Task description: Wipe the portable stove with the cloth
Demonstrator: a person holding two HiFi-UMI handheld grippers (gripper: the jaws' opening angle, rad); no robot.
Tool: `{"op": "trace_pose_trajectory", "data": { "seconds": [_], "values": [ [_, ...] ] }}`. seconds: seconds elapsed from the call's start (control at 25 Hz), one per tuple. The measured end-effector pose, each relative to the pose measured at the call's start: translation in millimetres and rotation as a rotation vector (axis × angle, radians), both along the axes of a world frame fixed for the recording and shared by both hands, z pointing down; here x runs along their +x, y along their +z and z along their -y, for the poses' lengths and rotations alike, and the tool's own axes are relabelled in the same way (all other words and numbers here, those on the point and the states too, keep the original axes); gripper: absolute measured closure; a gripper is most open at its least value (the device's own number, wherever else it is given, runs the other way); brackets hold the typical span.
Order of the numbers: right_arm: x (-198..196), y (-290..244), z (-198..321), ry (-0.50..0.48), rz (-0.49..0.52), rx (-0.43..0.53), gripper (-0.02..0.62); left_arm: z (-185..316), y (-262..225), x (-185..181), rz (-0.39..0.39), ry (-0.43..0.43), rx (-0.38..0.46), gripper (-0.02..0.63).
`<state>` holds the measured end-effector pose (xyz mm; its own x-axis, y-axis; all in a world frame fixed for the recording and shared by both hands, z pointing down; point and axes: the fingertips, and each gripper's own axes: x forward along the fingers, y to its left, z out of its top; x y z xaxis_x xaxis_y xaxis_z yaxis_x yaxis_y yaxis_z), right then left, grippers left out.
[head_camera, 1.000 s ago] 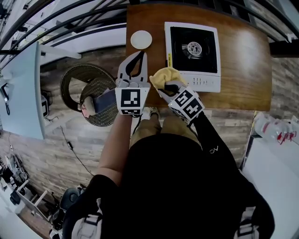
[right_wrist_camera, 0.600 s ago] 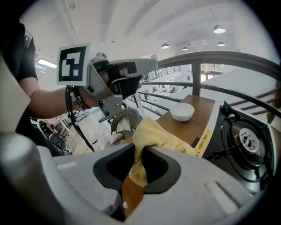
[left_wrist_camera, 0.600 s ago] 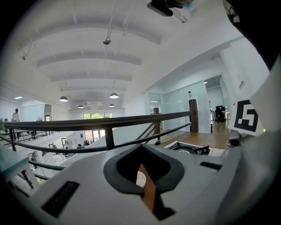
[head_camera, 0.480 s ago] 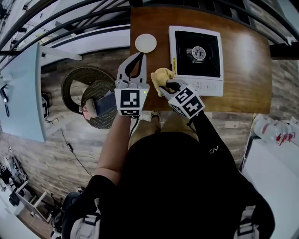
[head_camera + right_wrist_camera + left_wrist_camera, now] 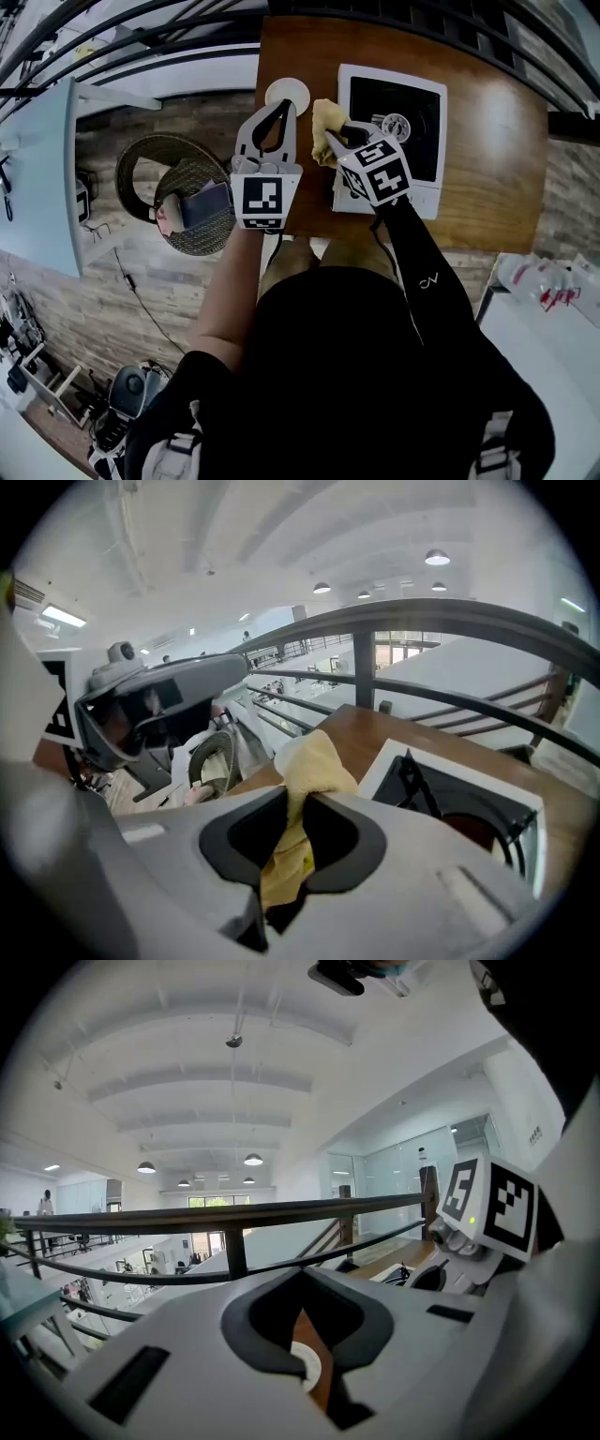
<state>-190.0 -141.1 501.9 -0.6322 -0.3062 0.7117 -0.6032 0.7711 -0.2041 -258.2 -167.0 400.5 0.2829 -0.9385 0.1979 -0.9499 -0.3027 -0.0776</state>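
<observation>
The portable stove [image 5: 422, 136], white with a black top and a round burner, lies on the brown wooden table [image 5: 492, 141]. My right gripper [image 5: 336, 141] is shut on the yellow cloth [image 5: 325, 117] and holds it at the stove's left edge. In the right gripper view the cloth [image 5: 314, 761] bulges out between the jaws of the right gripper [image 5: 298, 803], with the stove [image 5: 450, 799] just to its right. My left gripper [image 5: 278, 108] is shut on nothing and hovers over a small white disc [image 5: 291, 92] at the table's left corner.
A round wicker seat [image 5: 169, 183] stands on the floor left of the table. A dark railing [image 5: 141, 47] runs beyond the table's far edge. A white surface with a bottle [image 5: 544, 281] lies at the lower right.
My right gripper has carried the cloth away from the table's near edge, forward to the stove's left edge. The left gripper has hardly moved.
</observation>
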Motion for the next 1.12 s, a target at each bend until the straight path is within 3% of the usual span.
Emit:
{"op": "trace_pose_trajectory", "data": {
  "seconds": [0.2,0.6,0.84,1.12],
  "values": [
    [2.3,-3.4,54.4,0.020,-0.004,0.042,0.538,28.3,2.4,6.4,0.001,-0.007,0.019,0.600],
    [3.7,-11.0,137.3,0.053,0.004,0.127,0.538,73.3,13.8,9.8,0.006,-0.057,-0.023,0.600],
    [1.5,-54.1,147.1,0.089,0.212,0.181,0.538,76.9,4.0,17.4,0.004,-0.053,-0.001,0.600],
    [54.3,-22.3,150.3,0.140,0.108,0.135,0.538,84.6,-0.2,47.3,-0.001,-0.016,0.000,0.600]
  ]
}}
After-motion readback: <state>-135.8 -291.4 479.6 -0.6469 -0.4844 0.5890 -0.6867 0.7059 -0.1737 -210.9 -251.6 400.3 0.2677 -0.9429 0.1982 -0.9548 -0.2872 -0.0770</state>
